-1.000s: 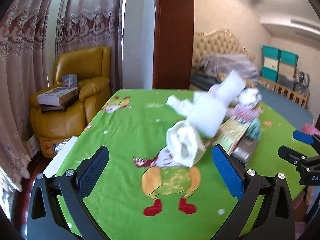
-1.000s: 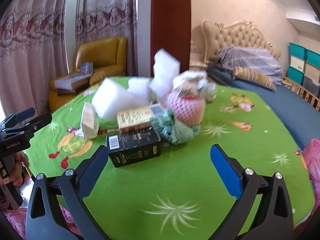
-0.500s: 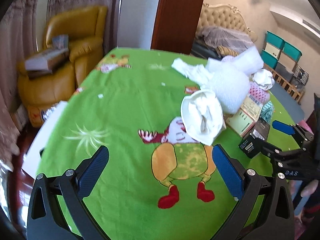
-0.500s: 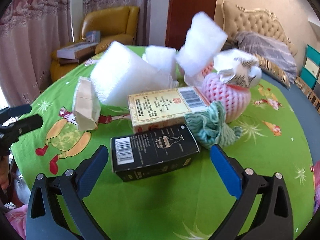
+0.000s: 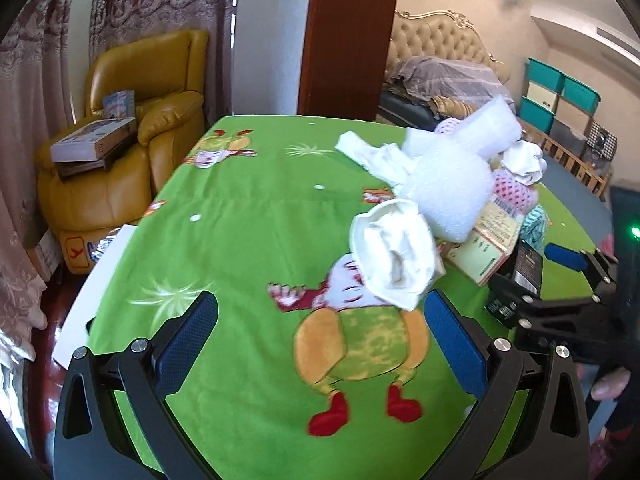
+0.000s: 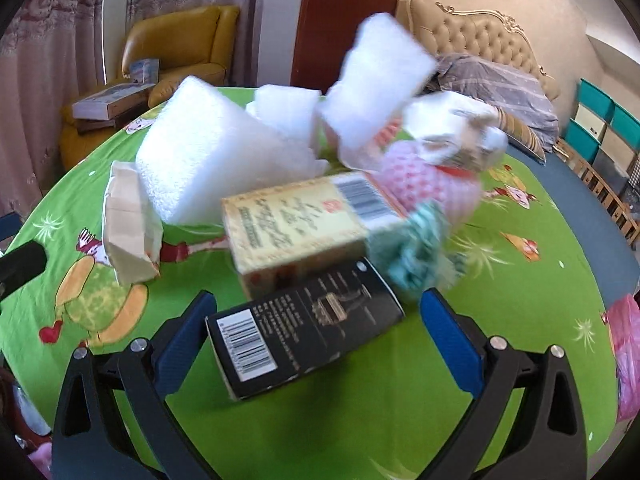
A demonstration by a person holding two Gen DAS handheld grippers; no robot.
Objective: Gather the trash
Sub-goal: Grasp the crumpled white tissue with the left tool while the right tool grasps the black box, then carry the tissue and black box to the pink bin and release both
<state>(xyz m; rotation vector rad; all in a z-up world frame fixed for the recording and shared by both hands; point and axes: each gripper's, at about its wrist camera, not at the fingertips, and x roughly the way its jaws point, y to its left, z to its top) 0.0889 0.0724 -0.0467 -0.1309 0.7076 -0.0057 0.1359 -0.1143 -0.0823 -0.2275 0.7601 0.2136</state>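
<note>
A heap of trash lies on the green cartoon tablecloth (image 5: 248, 240). In the right wrist view a black box (image 6: 308, 328) with a barcode lies between the open fingers of my right gripper (image 6: 316, 340). Behind it sit a beige carton (image 6: 296, 232), white foam blocks (image 6: 208, 160), a pink foam net (image 6: 428, 184) and a teal net (image 6: 416, 252). A crumpled white paper packet (image 5: 394, 252) sits just ahead of my open left gripper (image 5: 320, 336), closer to its right finger. In the left wrist view the right gripper (image 5: 560, 288) reaches in at the black box.
A yellow leather armchair (image 5: 132, 152) stacked with boxes stands left of the table. A white board (image 5: 96, 284) leans at the table's left edge. A bed (image 6: 496, 76) and teal storage boxes (image 5: 560, 92) lie beyond. Something pink (image 6: 626, 356) hangs at the table's right edge.
My right gripper has moved in on the black box, which now lies between its fingers. The left gripper's view has swung and drawn closer to the white paper packet.
</note>
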